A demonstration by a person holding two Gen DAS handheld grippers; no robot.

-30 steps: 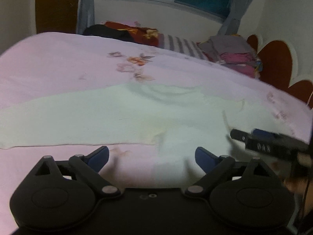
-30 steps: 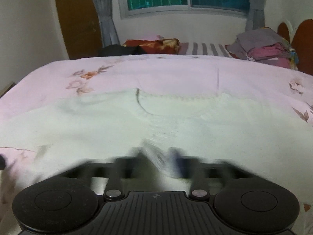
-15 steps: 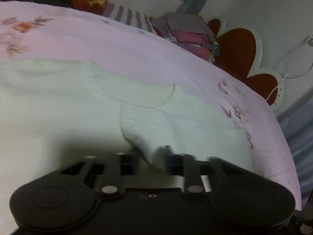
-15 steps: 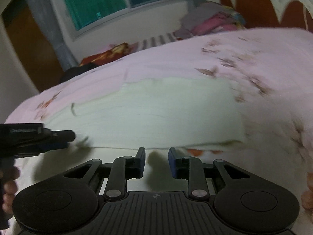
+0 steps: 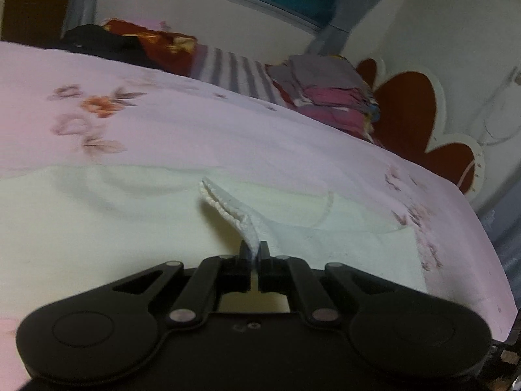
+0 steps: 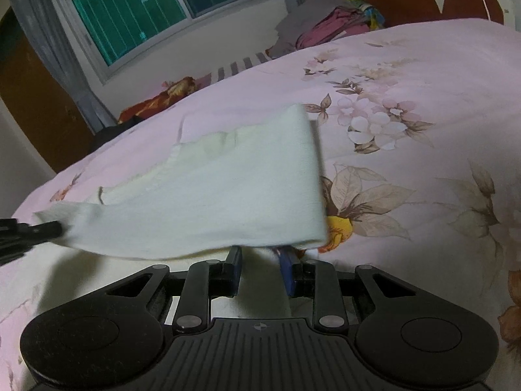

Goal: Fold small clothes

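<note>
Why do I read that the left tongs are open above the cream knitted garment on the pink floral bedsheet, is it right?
Not quite. The left tongs are shut on the cream knitted garment, pinching its ribbed edge, as the left wrist view shows. The garment does lie on the pink floral bedsheet.

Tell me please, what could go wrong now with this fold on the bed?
1. The left claw pinches only a thin edge of the cream garment; a pull may slip it free.
2. The right claw looks parted under the lifted hem, so that side may drop and the fold land crooked.
3. The cloth sags between both claws and may crease on the floral bedspread.
</note>
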